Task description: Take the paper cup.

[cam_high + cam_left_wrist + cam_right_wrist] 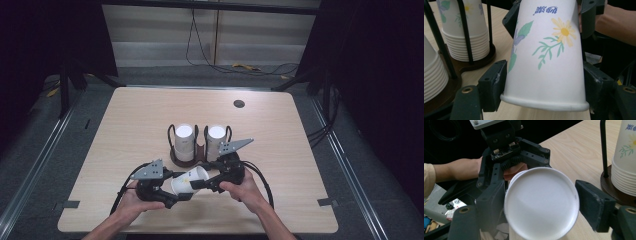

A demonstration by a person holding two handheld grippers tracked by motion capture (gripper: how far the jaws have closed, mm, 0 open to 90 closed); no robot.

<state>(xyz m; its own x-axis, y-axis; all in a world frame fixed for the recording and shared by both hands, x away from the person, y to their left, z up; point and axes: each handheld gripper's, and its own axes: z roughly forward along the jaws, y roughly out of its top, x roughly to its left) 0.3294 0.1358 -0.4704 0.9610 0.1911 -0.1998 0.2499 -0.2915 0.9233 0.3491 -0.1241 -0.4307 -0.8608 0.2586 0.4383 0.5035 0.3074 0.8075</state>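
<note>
Paper cup [546, 62] clamped at rim end between left gripper [165, 192] pads, above table [125, 130] front edge. Right gripper [202, 184] jaws apart, flanking cup base, gap visible at 3 o'clock in right gripper view. Floral print seen from left gripper view; white base disc from right. Cup's long axis level, base toward 2 o'clock in high view. Stacked cups in holder [187, 159] at 12 o'clock.

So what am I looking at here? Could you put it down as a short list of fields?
Setting: wooden table, seen from above
Held thing: one flowered paper cup, lying on its side between the two grippers
Left gripper: jaws closed on the cup's wide end, near its rim
Right gripper: at the cup's base; jaw on one side stands apart from it, so open
Behind: dark rack with two stacks of cups
Cup print: yellow flower, green leaves, blue writing
</note>
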